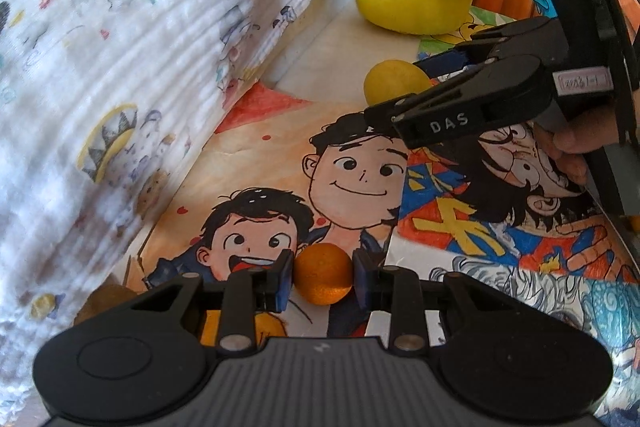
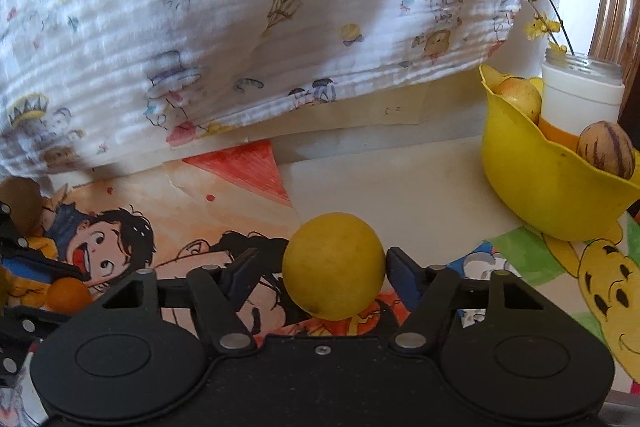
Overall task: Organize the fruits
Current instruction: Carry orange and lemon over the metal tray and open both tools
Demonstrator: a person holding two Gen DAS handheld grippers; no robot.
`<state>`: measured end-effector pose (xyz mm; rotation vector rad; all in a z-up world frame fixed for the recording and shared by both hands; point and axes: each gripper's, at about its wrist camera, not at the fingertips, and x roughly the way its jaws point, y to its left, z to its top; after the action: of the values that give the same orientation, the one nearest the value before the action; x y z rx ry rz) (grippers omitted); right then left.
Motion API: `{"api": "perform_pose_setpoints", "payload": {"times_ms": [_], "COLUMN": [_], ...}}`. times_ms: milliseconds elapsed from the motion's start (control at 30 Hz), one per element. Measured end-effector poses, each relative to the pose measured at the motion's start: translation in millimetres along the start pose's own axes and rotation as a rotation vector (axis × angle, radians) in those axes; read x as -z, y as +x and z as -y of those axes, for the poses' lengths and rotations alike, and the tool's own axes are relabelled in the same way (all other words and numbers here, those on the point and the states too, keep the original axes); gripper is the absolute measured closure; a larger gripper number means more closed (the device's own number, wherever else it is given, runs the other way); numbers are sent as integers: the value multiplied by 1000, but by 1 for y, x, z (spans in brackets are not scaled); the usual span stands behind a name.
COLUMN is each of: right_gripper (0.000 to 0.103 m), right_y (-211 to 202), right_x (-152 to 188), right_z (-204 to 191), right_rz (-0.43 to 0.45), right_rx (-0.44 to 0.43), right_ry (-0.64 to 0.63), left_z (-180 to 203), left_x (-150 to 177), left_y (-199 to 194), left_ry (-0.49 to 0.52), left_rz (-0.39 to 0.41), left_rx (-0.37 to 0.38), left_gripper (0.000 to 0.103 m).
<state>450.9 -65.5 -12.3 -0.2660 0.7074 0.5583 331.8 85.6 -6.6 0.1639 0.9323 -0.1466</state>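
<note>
Through my left gripper [image 1: 323, 277] I see its blue pads nearly together, clamped on a small round orange fruit [image 1: 324, 274] just above the cartoon drawings [image 1: 352, 183] that cover the table. My right gripper [image 2: 316, 269] stands about half open around a round yellow fruit [image 2: 334, 265]: the right pad looks to touch the skin, while a gap shows at the left pad, so I cannot say it grips yet. That yellow fruit rests on the drawings, right of the orange one and farther off. The scalloped yellow plastic bowl [image 1: 412, 3] sits at the far right, holding an apple-like fruit [image 2: 518, 97], a striped tan fruit [image 2: 608, 149] and a white jar [image 2: 580, 95]. A printed white cloth [image 1: 100, 67] hangs along the far left.
</note>
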Motion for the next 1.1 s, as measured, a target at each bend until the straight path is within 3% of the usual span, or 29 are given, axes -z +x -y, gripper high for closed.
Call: {"api": "perform_pose_setpoints", "payload": {"times_ms": [167, 333, 567, 867, 1100], "right_gripper": [45, 45, 46, 46, 46], "right_y": [1, -1, -14, -71, -141], "right_x": [1, 1, 6, 6, 16], "right_z": [-2, 0, 3, 11, 22], "right_rz": [-6, 1, 21, 89, 173], "right_rx": [34, 39, -43, -99, -87], "right_ry": [-16, -1, 93, 188, 183], "left_z": [2, 4, 5, 13, 39], "left_x": [-3, -6, -8, -9, -15], "left_y": [2, 5, 3, -21, -57], "left_ry": [-19, -39, -87, -149, -146], "left_rz": [6, 8, 27, 90, 171], "left_rx": [6, 9, 14, 32, 46], "left_gripper": [69, 69, 69, 69, 69]}}
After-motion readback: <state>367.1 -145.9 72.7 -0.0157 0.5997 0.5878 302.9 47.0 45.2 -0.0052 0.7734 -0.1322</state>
